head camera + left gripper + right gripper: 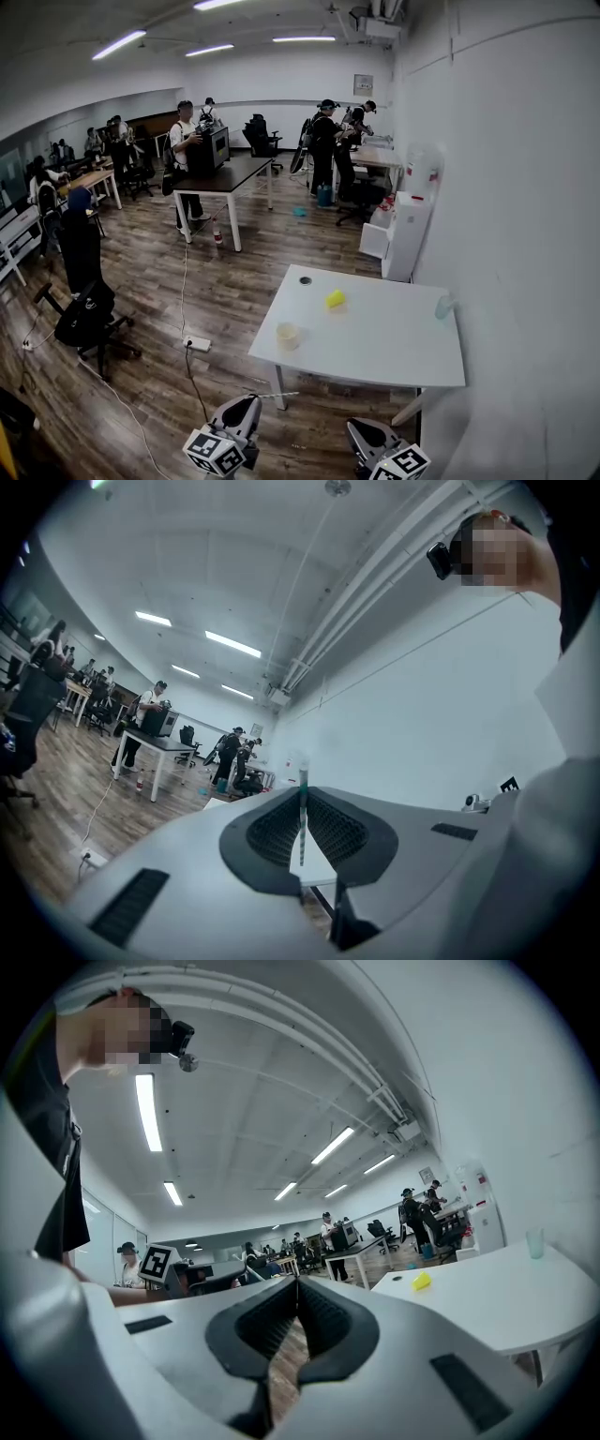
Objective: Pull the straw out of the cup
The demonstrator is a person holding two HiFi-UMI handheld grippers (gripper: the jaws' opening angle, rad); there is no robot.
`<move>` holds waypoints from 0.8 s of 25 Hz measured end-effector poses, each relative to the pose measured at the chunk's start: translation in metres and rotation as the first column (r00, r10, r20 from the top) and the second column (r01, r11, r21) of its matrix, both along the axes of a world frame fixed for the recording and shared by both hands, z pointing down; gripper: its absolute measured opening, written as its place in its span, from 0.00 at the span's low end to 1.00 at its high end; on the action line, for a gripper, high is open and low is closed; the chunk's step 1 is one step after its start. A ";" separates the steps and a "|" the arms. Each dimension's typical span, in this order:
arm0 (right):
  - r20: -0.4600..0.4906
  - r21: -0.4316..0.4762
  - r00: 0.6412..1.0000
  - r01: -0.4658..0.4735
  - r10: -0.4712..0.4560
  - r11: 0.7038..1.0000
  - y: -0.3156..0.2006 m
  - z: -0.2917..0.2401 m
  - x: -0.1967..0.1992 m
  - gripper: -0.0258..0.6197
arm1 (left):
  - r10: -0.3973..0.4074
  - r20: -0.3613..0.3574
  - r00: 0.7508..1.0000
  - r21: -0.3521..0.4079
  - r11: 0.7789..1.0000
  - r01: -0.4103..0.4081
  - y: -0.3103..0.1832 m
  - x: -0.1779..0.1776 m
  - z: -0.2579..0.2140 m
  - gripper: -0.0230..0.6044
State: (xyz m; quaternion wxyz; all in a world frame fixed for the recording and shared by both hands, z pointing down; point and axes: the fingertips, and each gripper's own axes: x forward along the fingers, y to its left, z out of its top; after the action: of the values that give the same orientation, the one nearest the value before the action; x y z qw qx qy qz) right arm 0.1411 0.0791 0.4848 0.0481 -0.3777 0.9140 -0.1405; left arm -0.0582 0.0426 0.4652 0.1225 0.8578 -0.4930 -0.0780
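Note:
My left gripper [251,401] is low in the head view, off the white table's [394,347] near left corner, and it is shut on a thin straw [279,396] that sticks out sideways toward the table leg. In the left gripper view the green-and-white straw [302,810] stands upright, pinched between the dark pads [330,829] of my left gripper [302,797]. A pale cup [288,336] stands on the table near its left front edge, apart from both grippers, with no straw in it. My right gripper [362,428] [296,1282] is shut with nothing between its fingers.
On the table lie a yellow object [335,299] [422,1281], a small dark disc [305,280] and a clear glass [444,306] [535,1241] at the right edge by the wall. A cable and power strip [197,344] lie on the wooden floor; people, desks and chairs stand farther back.

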 end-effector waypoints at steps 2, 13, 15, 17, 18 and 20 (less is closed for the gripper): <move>0.009 -0.005 1.000 0.010 -0.010 1.000 0.001 0.001 0.006 0.07 | -0.006 0.006 1.000 -0.003 1.000 0.006 0.002 0.006 0.001 0.09; 0.033 -0.024 0.999 0.042 -0.041 0.999 0.011 0.014 0.035 0.07 | -0.039 0.031 0.999 -0.015 0.999 0.040 0.016 0.029 0.011 0.09; 0.035 -0.025 0.998 0.047 -0.046 0.999 0.012 0.014 0.037 0.07 | -0.044 0.029 0.999 -0.017 0.999 0.045 0.017 0.031 0.011 0.09; 0.037 -0.025 0.998 0.051 -0.050 0.998 0.012 0.013 0.039 0.07 | -0.050 0.026 0.998 -0.016 0.999 0.050 0.017 0.032 0.010 0.09; 0.036 -0.024 0.998 0.053 -0.052 0.998 0.011 0.013 0.039 0.08 | -0.052 0.025 0.998 -0.014 0.999 0.052 0.016 0.032 0.010 0.09; 0.033 -0.022 0.998 0.060 -0.060 0.998 0.008 0.013 0.037 0.08 | -0.056 0.025 0.998 -0.011 0.998 0.057 0.014 0.030 0.009 0.09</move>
State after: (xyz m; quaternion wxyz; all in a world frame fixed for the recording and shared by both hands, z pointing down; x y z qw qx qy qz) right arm 0.1781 0.0875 0.4973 0.0542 -0.3483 0.9223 -0.1585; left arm -0.0282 0.0566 0.4743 0.1191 0.8438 -0.5189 -0.0682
